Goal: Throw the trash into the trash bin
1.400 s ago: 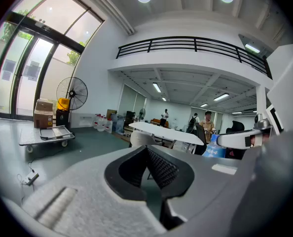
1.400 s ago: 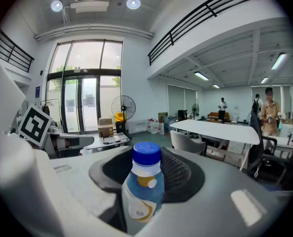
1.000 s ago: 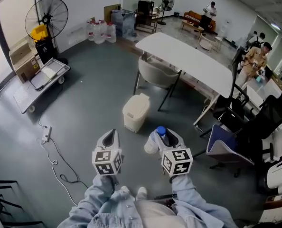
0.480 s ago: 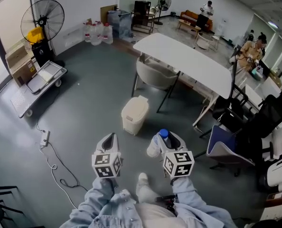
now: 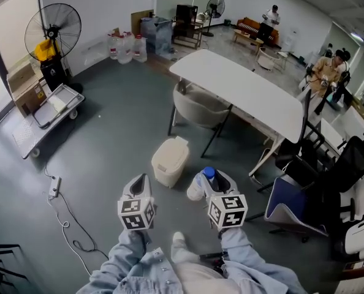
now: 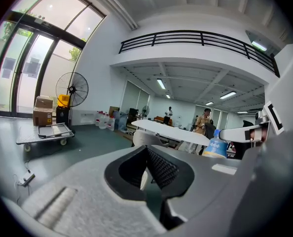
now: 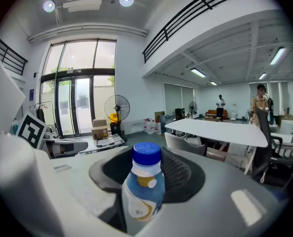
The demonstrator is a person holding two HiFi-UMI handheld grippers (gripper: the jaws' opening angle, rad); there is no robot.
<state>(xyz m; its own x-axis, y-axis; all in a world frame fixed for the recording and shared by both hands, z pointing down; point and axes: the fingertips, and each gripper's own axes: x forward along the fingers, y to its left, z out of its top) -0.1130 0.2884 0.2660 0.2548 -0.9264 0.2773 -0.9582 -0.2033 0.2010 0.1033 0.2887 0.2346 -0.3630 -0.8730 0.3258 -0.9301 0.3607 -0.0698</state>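
Right tool (image 5: 206, 178) clamps a blue-capped bottle (image 7: 142, 194); left tool (image 5: 139, 182), slightly parted, holds nothing; trash bin (image 5: 170, 162) stands just ahead on the floor (image 5: 108, 133)

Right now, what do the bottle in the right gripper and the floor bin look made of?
Bottle: likely thin plastic, with a translucent bluish body, a glossy printed label and a smooth blue screw cap. Bin: probably moulded plastic, cream and matte. Its rounded corners and one-piece lid suggest that, though the head view is too coarse to be sure.
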